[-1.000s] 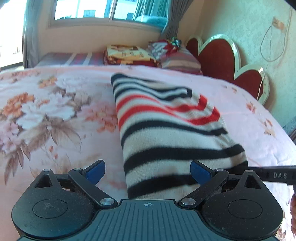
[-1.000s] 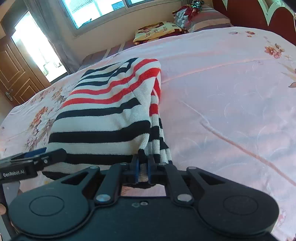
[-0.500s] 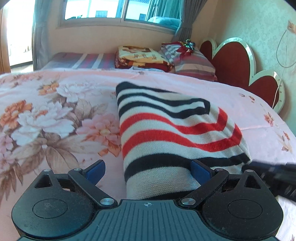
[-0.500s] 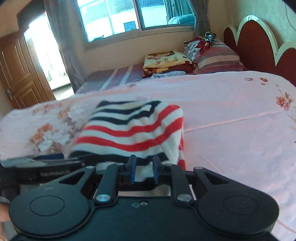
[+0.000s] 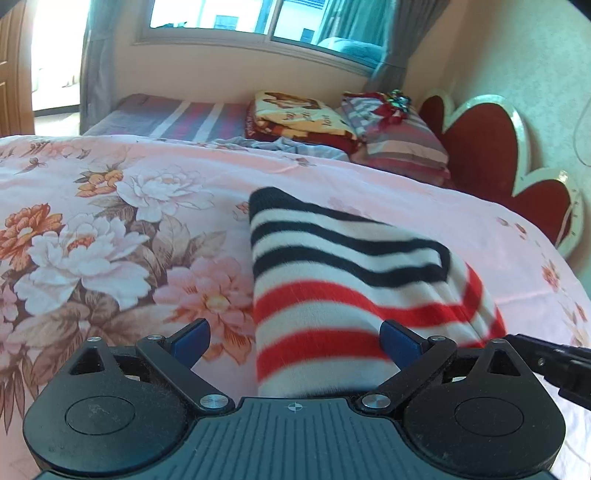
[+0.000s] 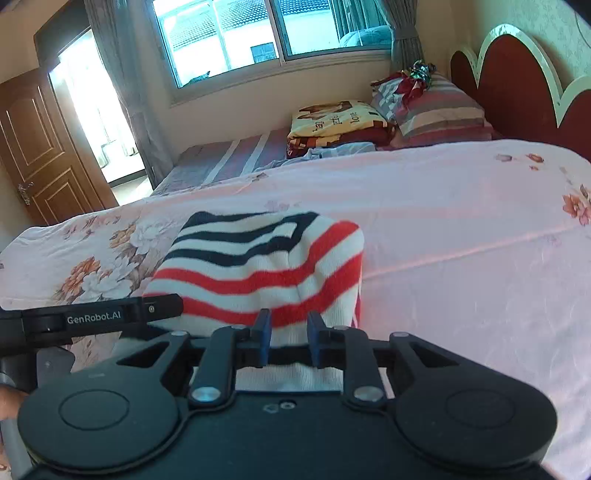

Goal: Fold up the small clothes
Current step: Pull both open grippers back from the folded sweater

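Observation:
A small knit sweater (image 5: 332, 273) with white, black and red stripes lies folded on the pink floral bedspread (image 5: 110, 236). My left gripper (image 5: 295, 338) is open, its blue pads apart on either side of the sweater's near edge. My right gripper (image 6: 286, 334) has its jaws partly apart, with the sweater's (image 6: 258, 266) near right edge between the pads. The left gripper's side (image 6: 92, 319) shows at the left of the right wrist view. The right gripper's finger (image 5: 554, 358) shows at the right of the left wrist view.
Folded blankets (image 5: 299, 118) and striped pillows (image 5: 399, 144) sit at the far end by the red scalloped headboard (image 5: 480, 147). A window (image 6: 258, 33) and a wooden door (image 6: 40, 147) lie beyond. Plain pink bedspread (image 6: 461, 240) spreads to the right.
Both grippers have moved forward over the sweater, carrying its near part toward the far end. The right gripper's jaws, shut on the edge a second ago, have parted.

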A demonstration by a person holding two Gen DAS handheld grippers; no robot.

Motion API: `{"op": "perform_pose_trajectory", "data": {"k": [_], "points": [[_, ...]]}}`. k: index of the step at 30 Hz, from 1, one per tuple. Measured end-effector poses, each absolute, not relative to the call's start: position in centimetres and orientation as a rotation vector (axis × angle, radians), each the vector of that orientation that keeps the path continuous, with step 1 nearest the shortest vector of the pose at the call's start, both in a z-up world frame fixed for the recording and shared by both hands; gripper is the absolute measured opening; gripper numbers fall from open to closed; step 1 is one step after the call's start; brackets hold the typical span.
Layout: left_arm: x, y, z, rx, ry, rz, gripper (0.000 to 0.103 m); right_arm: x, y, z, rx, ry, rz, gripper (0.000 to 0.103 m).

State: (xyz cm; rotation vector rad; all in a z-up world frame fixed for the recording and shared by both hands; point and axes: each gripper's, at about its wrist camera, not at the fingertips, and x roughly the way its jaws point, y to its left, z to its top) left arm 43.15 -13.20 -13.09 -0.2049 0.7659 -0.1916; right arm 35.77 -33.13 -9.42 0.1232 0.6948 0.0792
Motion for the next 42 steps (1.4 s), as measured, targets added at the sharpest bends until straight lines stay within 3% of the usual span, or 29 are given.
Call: {"op": "perform_pose_trajectory", "data": {"k": [11,19,23,35,42], "points": [[47.1,-12.6,-16.3,-0.272,0.806,-0.099,0.098,44.6,-31.9,-13.5,0.028,0.727,-0.06,0.022],[48.0,-12.7,-14.9,-0.248,0.762,-0.098,0.098,44.7,-32.7,-12.4,0.035,0.678,0.004,0.024],[50.2,-12.8,-15.7,-0.252,0.818,-0.071,0.098,46.1,-32.3,-13.2,-0.002,0.69,-0.009,0.039],[50.2,-13.5,-16.2,-0.164,0.825,-0.065,0.098,46.3,-32.7,-14.3,0.026,0.699,0.009,0.042],[48.7,-13.9,-14.9,-0.124,0.804,-0.065,0.098,44.6,-33.3,-12.0,0.072,0.664,0.007,0.042]]}}
